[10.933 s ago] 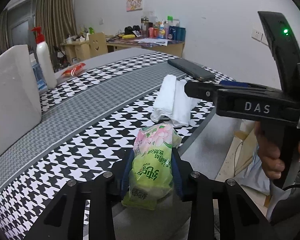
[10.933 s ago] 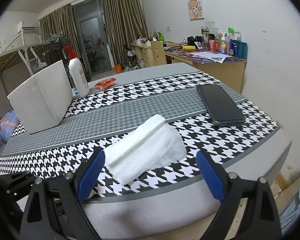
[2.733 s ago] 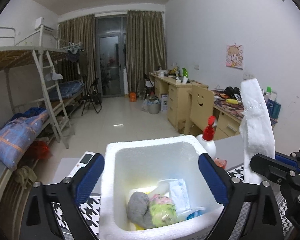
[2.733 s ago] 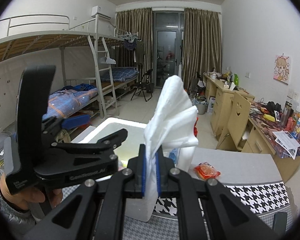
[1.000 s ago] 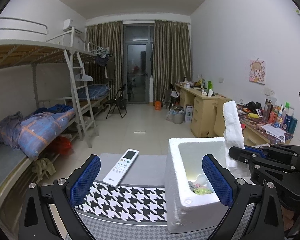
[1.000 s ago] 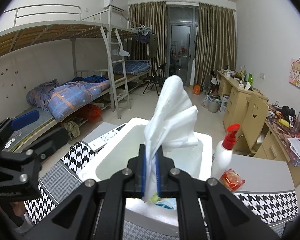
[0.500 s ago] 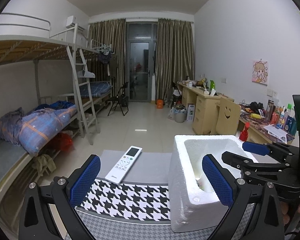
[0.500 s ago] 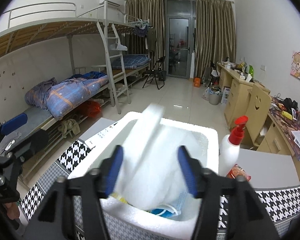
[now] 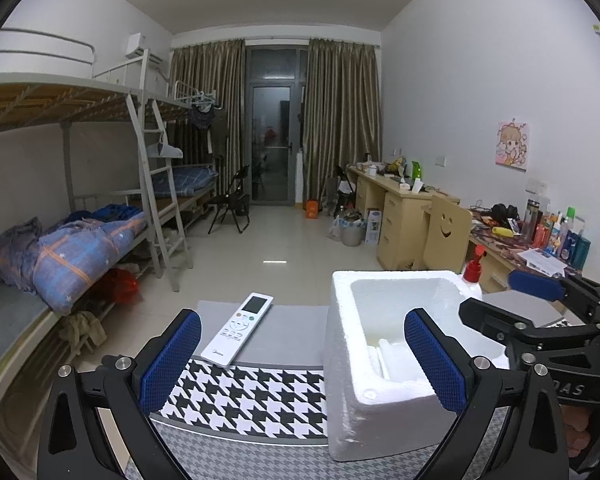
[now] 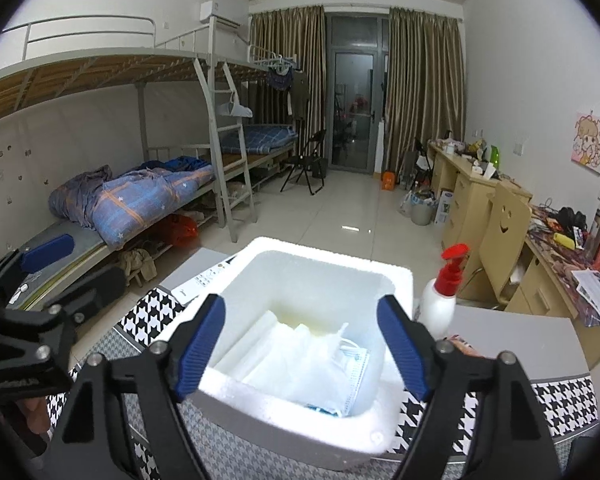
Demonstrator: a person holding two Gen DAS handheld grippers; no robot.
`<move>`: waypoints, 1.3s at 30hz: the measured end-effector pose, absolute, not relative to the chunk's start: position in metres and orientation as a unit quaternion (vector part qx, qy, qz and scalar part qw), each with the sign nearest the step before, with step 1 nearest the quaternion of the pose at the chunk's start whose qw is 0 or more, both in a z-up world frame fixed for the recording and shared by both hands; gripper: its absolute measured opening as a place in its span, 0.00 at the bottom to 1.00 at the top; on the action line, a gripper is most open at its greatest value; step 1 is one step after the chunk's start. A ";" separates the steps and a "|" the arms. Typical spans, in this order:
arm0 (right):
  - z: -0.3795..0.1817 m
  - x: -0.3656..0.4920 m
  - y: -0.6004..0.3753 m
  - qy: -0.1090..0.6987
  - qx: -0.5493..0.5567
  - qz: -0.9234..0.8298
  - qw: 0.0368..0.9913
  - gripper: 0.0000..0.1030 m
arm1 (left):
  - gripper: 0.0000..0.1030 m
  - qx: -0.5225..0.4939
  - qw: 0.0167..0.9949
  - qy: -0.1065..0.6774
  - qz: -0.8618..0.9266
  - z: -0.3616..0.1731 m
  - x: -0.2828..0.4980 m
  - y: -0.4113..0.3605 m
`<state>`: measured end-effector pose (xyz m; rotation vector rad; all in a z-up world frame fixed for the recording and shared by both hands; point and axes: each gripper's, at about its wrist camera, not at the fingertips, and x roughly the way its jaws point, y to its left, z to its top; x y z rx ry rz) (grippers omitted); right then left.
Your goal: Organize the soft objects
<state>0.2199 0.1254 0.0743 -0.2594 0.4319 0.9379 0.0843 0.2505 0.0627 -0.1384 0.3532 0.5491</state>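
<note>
One folded white cloth [image 10: 296, 356] lies flat inside the foam box [image 10: 400, 280], long axis diagonal.

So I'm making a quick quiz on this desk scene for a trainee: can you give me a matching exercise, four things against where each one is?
Things:
1. white cloth
2. remote control
3. pump bottle
4. face mask

Places:
A. on the table, left of the foam box
B. inside the box, right side
C. standing right of the box
D. inside the box, left and middle

Pairs: 1-D, 2-A, 3-C, 4-B

One foam box [image 10: 384, 280]; one remote [image 9: 238, 329]; one bottle [image 10: 440, 304]
</note>
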 end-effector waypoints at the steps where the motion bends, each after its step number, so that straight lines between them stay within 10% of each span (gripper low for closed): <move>1: 0.076 0.218 0.122 0.202 -0.121 0.446 0.864 0.84 | 0.99 -0.067 0.945 0.173 0.269 0.064 0.083 0.248; 39: 0.099 0.167 0.022 0.146 -0.065 0.423 0.892 0.92 | 0.99 -0.055 0.959 0.151 0.232 0.087 0.031 0.162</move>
